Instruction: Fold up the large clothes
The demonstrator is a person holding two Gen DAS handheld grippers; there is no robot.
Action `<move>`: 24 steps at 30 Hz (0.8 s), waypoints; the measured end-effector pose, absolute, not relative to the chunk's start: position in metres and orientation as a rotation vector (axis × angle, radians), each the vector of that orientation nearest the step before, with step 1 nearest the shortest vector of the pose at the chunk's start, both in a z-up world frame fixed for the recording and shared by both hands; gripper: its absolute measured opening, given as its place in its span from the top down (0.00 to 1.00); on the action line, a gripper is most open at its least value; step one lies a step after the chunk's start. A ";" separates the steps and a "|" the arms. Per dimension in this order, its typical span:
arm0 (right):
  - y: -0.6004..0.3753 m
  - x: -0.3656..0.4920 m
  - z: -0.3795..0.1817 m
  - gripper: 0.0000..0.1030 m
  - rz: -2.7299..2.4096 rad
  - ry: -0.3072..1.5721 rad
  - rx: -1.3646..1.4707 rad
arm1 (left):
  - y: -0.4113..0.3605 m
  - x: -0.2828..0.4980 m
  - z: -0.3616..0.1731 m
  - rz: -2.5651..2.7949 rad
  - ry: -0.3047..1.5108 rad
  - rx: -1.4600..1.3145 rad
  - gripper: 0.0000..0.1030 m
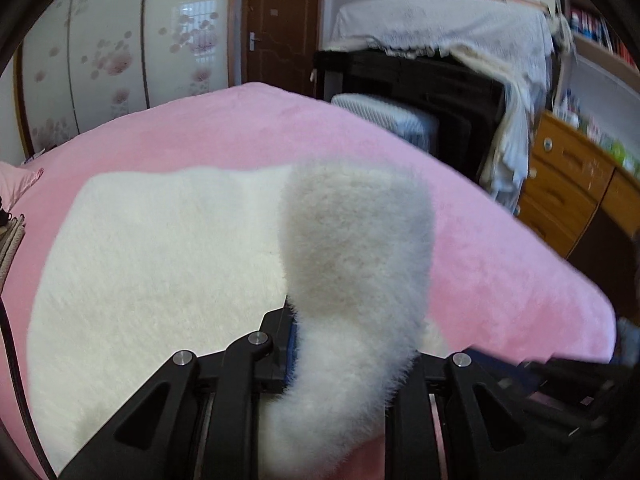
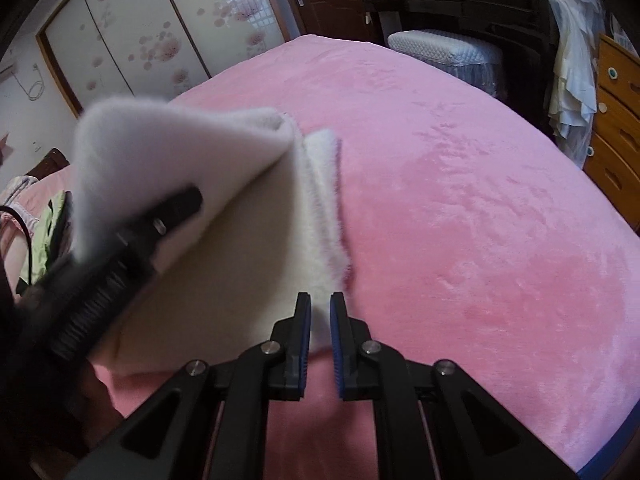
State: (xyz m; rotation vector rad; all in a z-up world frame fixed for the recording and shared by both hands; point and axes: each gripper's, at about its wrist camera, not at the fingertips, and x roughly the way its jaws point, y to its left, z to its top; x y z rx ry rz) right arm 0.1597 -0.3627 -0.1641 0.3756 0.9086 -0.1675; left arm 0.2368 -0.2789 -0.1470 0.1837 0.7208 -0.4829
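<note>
The white fluffy garment (image 1: 160,260) lies on the pink bed cover (image 1: 500,260), spread flat over the left part of the bed in the left wrist view. One part of it is lifted: a thick furry flap (image 1: 352,240) stands up in front of the camera and hangs down between the fingers of the left gripper (image 1: 340,344). The jaws of the left gripper are narrow & clamped on this flap; the fur hides most of the right finger, only a blue pad (image 1: 292,344) on the left one shows.

In the right wrist view the same garment (image 2: 224,248) is at left of centre, w/ its furry edge (image 2: 324,208) running from the middle of the bed toward the camera. The lifted flap (image 2: 168,148) curls over the flat part, and the left gripper (image 2: 168,208) reaches in from the lower left, closed on it.

The right gripper (image 2: 320,312) is at the near end of the furry edge. Its jaws are narrow, almost closed, and a bit of white fur sits between the blue pads (image 2: 306,332); it looks pinched there, but how firm, I cannot tell.

Around the bed: a wardrobe w/ flower pattern (image 2: 160,40) behind, a brown door (image 1: 280,20), a dark piano under a lace cloth (image 1: 440,32), a padded stool (image 2: 444,52) and wooden drawers (image 1: 568,184) at right.
</note>
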 end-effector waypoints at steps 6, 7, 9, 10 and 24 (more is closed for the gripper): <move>-0.370 0.153 -0.154 0.88 -0.170 0.925 0.391 | -0.276 0.233 -0.136 -0.509 0.754 0.221 0.70; -0.372 0.153 -0.150 0.88 -0.161 0.923 0.400 | -0.279 0.237 -0.131 -0.521 0.768 0.215 0.59; -0.376 0.154 -0.143 0.85 -0.132 0.916 0.424 | -0.269 0.229 -0.116 -0.581 0.798 0.166 0.38; -0.380 0.153 -0.140 0.83 -0.114 0.910 0.436 | -0.263 0.225 -0.109 -0.600 0.799 0.149 0.30; -0.373 0.175 -0.080 0.20 0.039 0.828 0.567 | -0.149 0.212 -0.040 -0.330 0.746 0.036 0.10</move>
